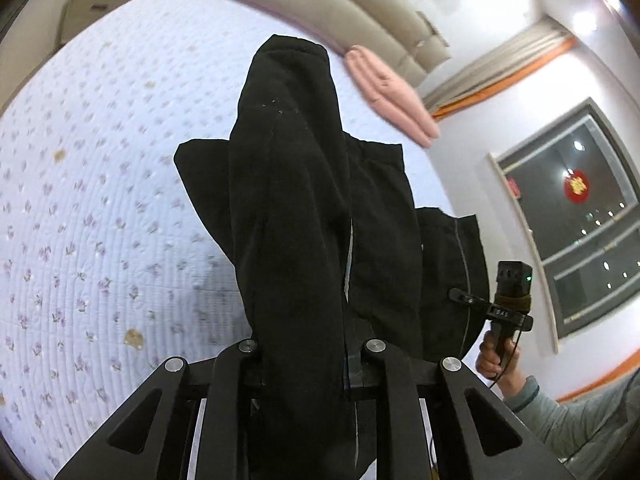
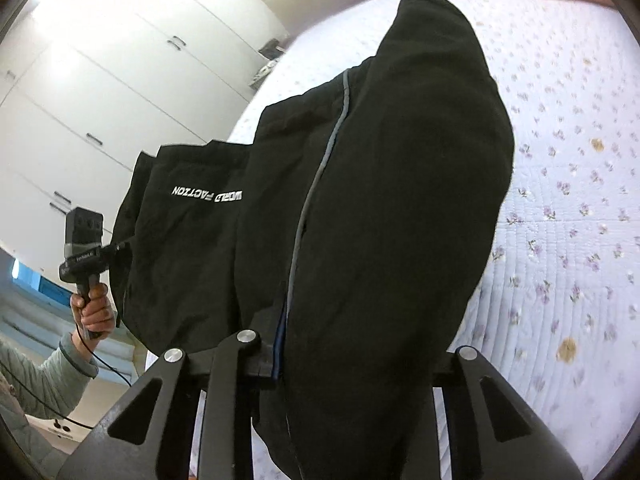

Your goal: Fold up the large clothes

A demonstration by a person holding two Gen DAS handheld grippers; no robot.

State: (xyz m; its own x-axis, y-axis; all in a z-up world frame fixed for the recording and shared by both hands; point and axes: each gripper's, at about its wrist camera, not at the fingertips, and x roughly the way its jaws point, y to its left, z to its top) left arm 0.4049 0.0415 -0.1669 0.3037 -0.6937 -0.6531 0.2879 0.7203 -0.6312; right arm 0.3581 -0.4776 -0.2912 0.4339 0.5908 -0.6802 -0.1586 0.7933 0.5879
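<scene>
A large black garment (image 1: 288, 200) with grey piping and white lettering (image 2: 206, 194) hangs lifted above the bed, stretched between both grippers. In the right wrist view my left gripper (image 2: 120, 249) is shut on the garment's left edge, held by a hand (image 2: 94, 308). In the left wrist view my right gripper (image 1: 460, 296) is shut on the garment's right edge, held by a hand (image 1: 498, 356). The black garment (image 2: 380, 180) drapes over each camera's own fingers and hides their tips.
Below lies a bed with a pale lilac floral quilt (image 1: 100, 200), also seen on the right (image 2: 560, 220). A folded pink blanket (image 1: 388, 92) rests near the beige headboard (image 1: 320, 4). White wardrobes (image 2: 100, 80) stand to the left, a dark window (image 1: 580, 220) to the right.
</scene>
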